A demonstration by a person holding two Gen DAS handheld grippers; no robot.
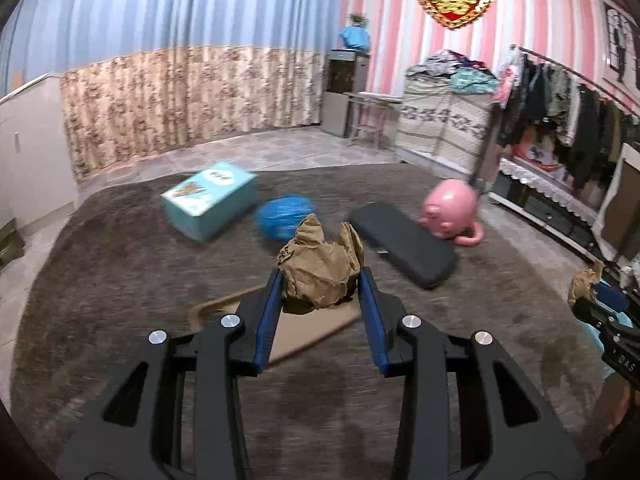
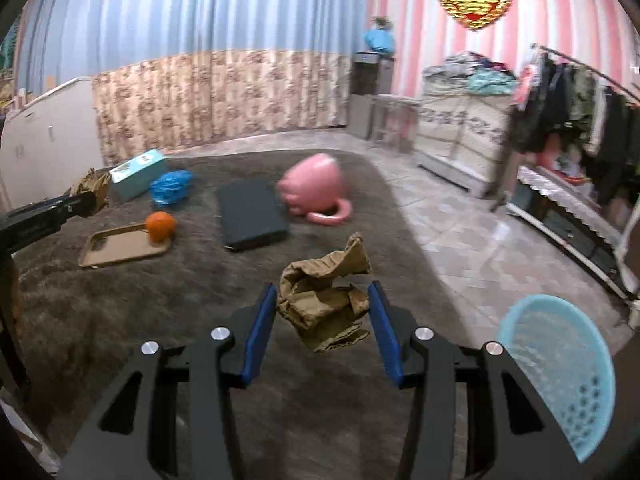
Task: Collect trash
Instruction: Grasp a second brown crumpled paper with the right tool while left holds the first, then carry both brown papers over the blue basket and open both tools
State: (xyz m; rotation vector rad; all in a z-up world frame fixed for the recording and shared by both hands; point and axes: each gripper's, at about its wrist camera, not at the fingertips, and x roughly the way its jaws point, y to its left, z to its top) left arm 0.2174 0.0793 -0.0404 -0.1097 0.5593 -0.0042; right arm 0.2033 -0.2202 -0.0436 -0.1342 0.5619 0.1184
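Note:
My left gripper (image 1: 320,280) is shut on a crumpled brown paper ball (image 1: 320,268), held above the brown rug. My right gripper (image 2: 323,294) is shut on a second crumpled brown paper wad (image 2: 324,300), also held above the rug. The right gripper with its paper shows at the right edge of the left wrist view (image 1: 588,286). The left gripper's paper shows at the left of the right wrist view (image 2: 94,186). A light blue perforated basket (image 2: 560,376) stands on the tiled floor right of my right gripper. A crumpled blue plastic bag (image 1: 285,216) lies on the rug.
On the rug lie a teal box (image 1: 210,200), a black case (image 1: 404,246), a pink pig-shaped mug (image 1: 452,212), a tan tray (image 2: 120,244) and an orange ball (image 2: 160,226). A clothes rack (image 1: 560,120) and a covered cabinet (image 1: 444,120) stand at the right.

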